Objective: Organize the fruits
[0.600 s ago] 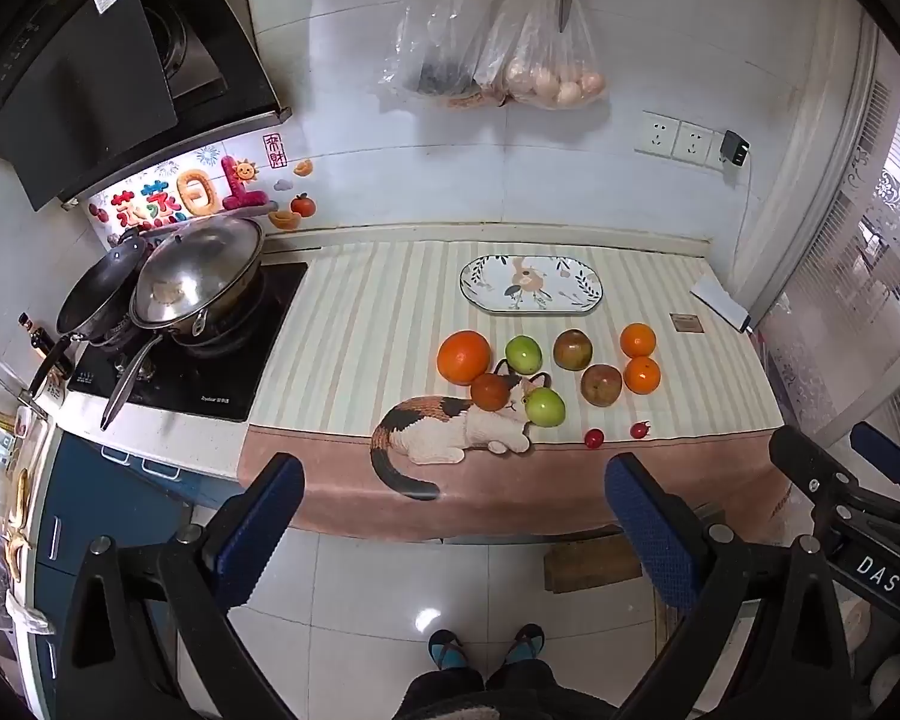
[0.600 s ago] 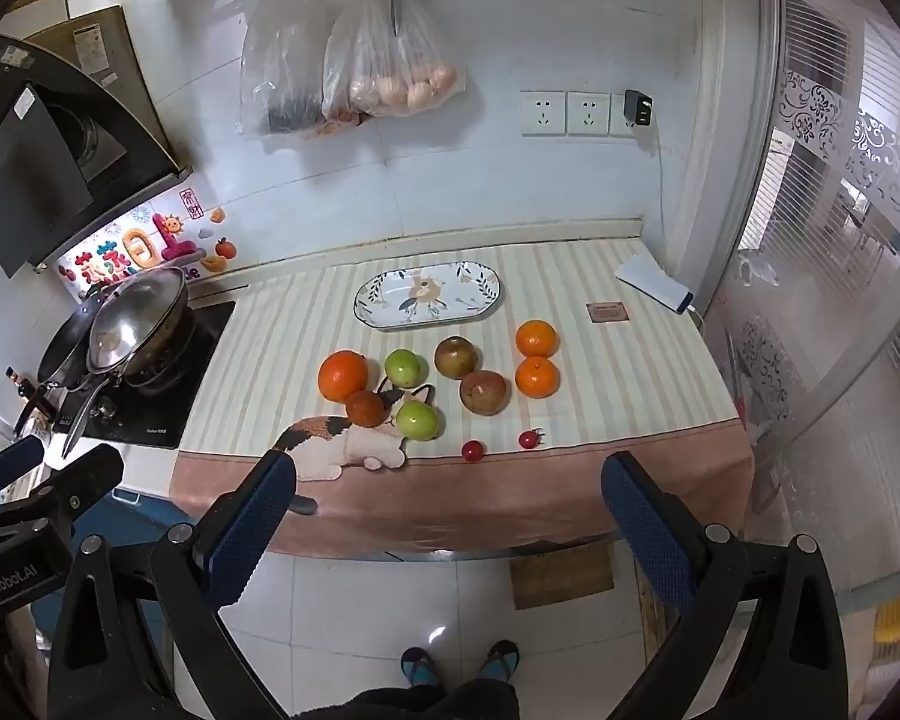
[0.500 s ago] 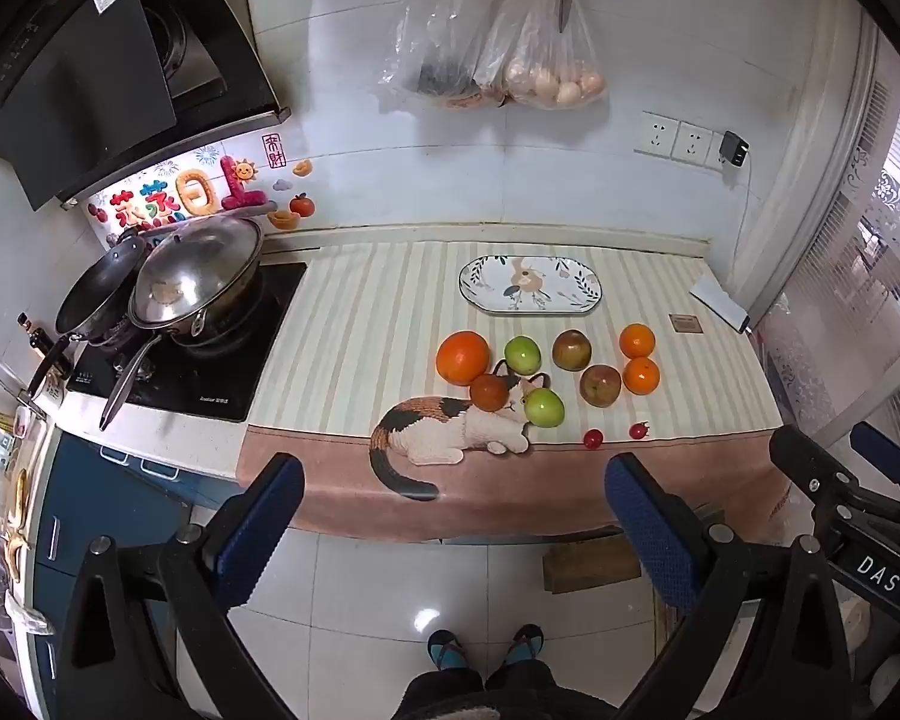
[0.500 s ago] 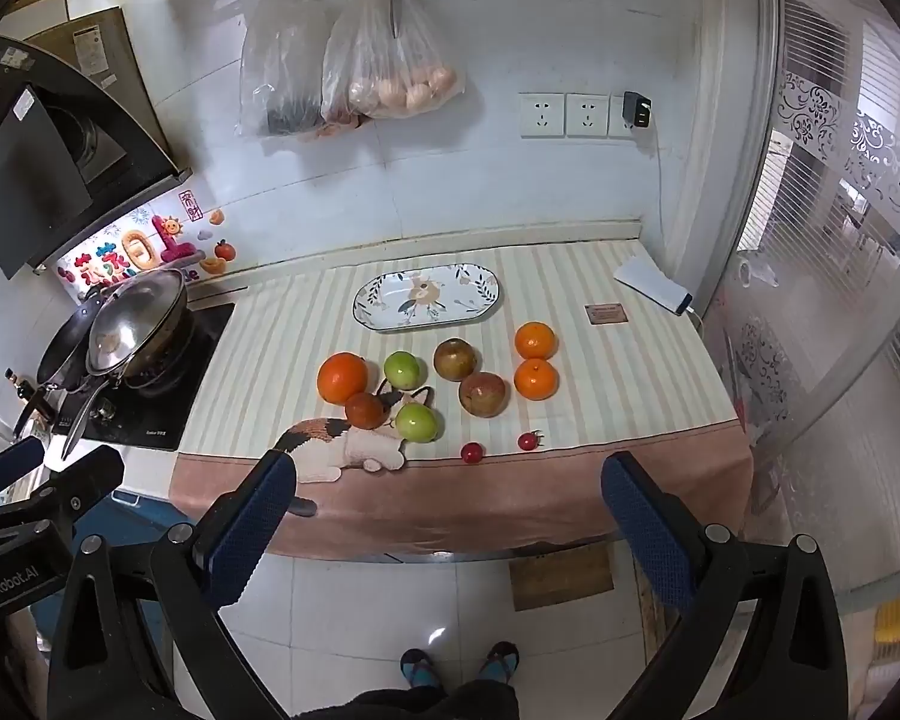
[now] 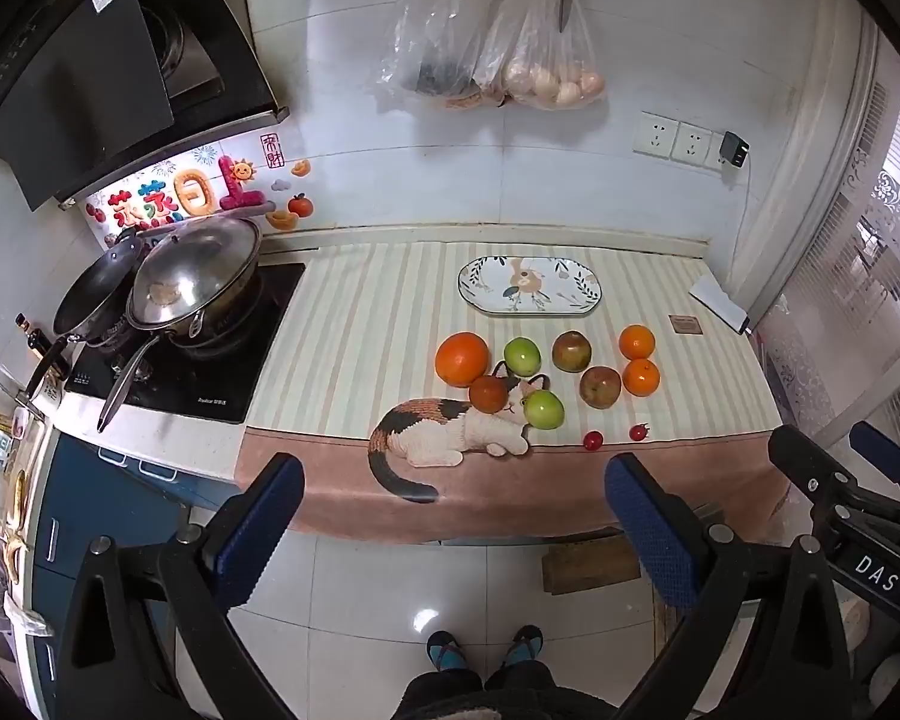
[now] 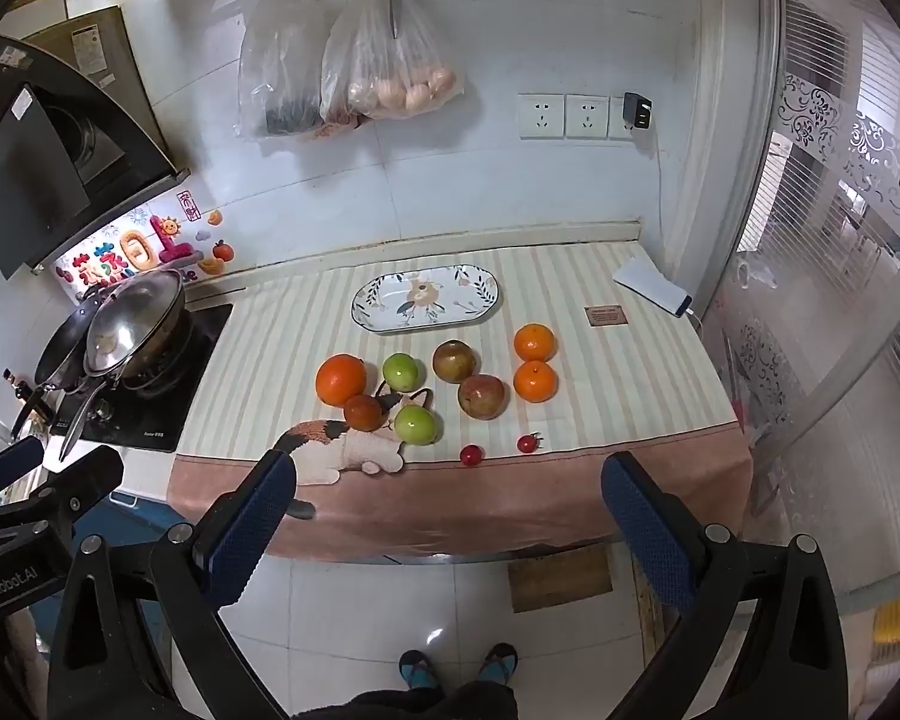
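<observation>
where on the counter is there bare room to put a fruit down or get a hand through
Free: the plate itself, which holds nothing; the wide striped cloth between the stove and the big orange; the right strip past the two small oranges toward the brown card. Crowded: the middle cluster, where green apples, brownish fruit and cherry tomatoes lie close together.

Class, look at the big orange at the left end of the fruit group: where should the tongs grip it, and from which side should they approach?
Grip the big orange across its widest middle, coming down from above and from its open left side. It is round, so only the equator holds, and the small reddish fruit touches its front right.
</observation>
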### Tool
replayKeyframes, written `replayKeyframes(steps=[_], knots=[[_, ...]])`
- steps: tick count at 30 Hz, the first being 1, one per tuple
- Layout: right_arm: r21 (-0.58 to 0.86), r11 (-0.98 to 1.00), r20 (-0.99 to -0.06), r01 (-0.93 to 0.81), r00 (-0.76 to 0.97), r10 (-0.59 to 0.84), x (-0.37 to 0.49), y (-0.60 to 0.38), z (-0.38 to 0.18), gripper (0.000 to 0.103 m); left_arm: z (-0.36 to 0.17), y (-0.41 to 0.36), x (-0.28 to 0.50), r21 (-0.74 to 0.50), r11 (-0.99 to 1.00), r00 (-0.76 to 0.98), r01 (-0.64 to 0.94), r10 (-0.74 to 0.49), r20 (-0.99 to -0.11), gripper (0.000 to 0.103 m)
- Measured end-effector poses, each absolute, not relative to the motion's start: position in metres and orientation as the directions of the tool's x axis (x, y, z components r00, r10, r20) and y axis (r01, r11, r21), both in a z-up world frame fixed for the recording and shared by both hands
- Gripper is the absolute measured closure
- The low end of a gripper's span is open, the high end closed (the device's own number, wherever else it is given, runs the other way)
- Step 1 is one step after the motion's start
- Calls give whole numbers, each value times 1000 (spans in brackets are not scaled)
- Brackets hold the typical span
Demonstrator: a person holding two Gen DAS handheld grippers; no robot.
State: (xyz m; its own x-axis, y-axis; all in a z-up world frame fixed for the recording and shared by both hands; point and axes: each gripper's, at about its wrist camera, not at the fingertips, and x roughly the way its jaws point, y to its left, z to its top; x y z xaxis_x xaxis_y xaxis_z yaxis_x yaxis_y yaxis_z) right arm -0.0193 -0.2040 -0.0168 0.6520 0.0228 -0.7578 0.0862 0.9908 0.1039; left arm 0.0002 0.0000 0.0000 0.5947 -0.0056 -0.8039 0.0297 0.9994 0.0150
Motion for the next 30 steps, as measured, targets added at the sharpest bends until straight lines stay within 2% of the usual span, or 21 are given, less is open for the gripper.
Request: replayKeyframes(steps=[30], knots=[[103,992,-737,70,675,29,-28,-205,-4,0,10,-4,-4,17,999,608,32,-6,-794,0]])
